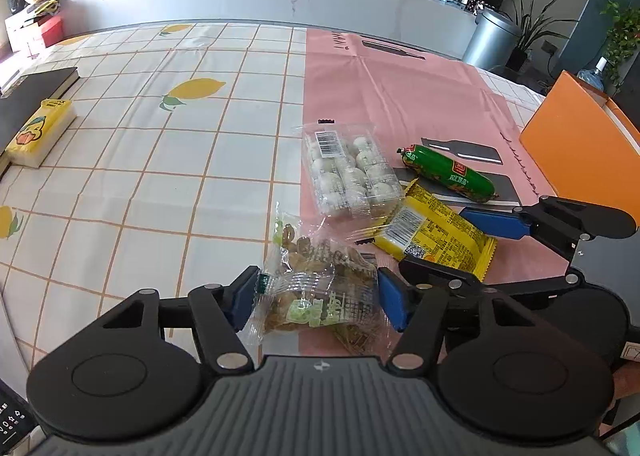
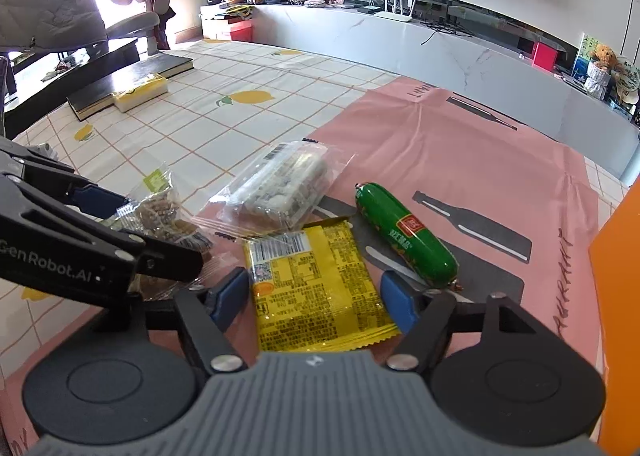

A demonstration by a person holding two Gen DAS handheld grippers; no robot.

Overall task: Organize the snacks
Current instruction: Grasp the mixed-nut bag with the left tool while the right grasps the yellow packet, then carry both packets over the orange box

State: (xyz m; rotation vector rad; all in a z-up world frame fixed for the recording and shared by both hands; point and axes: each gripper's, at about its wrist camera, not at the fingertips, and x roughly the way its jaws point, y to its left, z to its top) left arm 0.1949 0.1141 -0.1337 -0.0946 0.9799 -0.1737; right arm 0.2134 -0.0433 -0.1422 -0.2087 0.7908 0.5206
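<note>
A clear bag of brown snacks (image 1: 316, 288) lies at the pink mat's left edge, between the open fingers of my left gripper (image 1: 316, 298); it also shows in the right wrist view (image 2: 164, 216). A yellow snack packet (image 2: 316, 284) lies flat between the open fingers of my right gripper (image 2: 314, 296), and appears in the left wrist view (image 1: 436, 236). Beyond them lie a clear pack of white round sweets (image 1: 352, 172) (image 2: 280, 184) and a green sausage (image 1: 448, 172) (image 2: 408, 236). Neither gripper's pads clearly press its packet.
A pink mat (image 1: 400, 88) covers the right part of the lemon-print tablecloth (image 1: 160, 144). A yellow tissue pack (image 1: 38, 132) and a black book (image 1: 28, 92) lie at the far left. An orange box (image 1: 580, 148) stands at the right edge.
</note>
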